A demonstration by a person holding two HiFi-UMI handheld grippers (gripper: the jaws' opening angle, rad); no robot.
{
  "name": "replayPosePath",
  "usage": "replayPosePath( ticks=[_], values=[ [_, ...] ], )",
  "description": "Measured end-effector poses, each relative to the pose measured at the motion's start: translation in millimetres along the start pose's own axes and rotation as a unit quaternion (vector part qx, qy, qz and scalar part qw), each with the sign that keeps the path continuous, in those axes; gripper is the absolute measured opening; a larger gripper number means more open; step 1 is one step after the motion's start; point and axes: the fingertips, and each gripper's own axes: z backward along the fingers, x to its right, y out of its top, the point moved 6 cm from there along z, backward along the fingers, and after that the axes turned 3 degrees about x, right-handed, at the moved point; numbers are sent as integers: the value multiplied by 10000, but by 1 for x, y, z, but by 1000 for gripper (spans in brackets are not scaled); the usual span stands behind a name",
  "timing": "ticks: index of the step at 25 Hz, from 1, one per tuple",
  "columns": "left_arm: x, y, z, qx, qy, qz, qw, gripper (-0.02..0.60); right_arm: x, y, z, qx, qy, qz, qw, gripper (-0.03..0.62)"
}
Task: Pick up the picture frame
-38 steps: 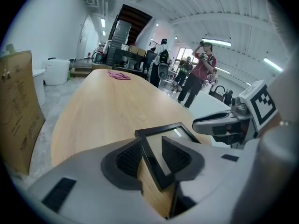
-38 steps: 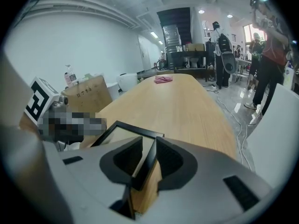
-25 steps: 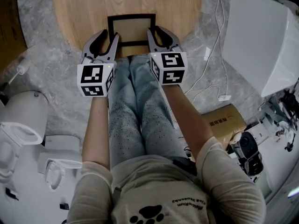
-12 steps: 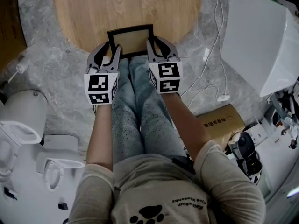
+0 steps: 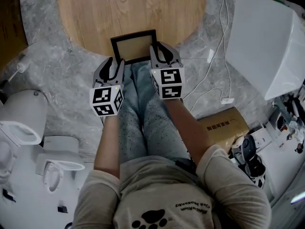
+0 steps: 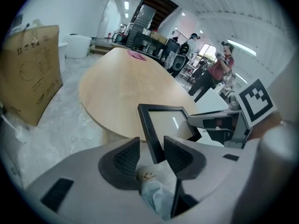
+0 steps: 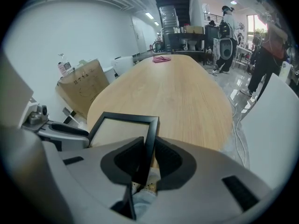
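Observation:
The picture frame point(image 5: 135, 46), black with a beige panel, is tilted up over the near edge of the round wooden table point(image 5: 133, 8) and the person's knees. My right gripper point(image 5: 158, 46) is shut on the frame's right edge point(image 7: 150, 134), pads on both sides of it. My left gripper point(image 5: 114, 63) sits at the frame's near left corner. Its jaws have just been opening. In the left gripper view the left edge of the frame point(image 6: 148, 129) still stands between the jaws, with a clear gap to the left pad point(image 6: 126, 160).
A big white casing point(image 5: 267, 37) stands to the right, with cables point(image 5: 219, 46) and a cardboard box point(image 5: 224, 123) on the floor beside it. White toilets point(image 5: 24, 123) stand at the left. A large carton point(image 6: 32, 73) leans left of the table. People stand far behind point(image 6: 215, 69).
Both grippers and the frame have come toward the person, off the table's edge. The left gripper slid back to the frame's near corner and its jaws spread.

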Motion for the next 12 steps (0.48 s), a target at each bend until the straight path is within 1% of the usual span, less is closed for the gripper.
replayPosePath(
  ticks=[2,4,8,10,12],
  values=[
    [-4,-4,1,16,-73,374,9993,175,-1,-1,1,-19,8,20,10000,81],
    [-7,-5,-1,9,-221,668,9975,175,-2,0,0,-29,24,46,10000,80],
    [-7,-10,-6,-39,-569,1105,9922,187,-2,0,0,-40,38,84,9999,78],
    [-7,-12,-10,-67,-776,1337,9880,189,-1,-1,1,-46,49,89,9999,78],
    [-7,-14,-16,-118,-1038,1605,9815,199,-1,-1,1,-45,67,90,9999,78]
  ],
)
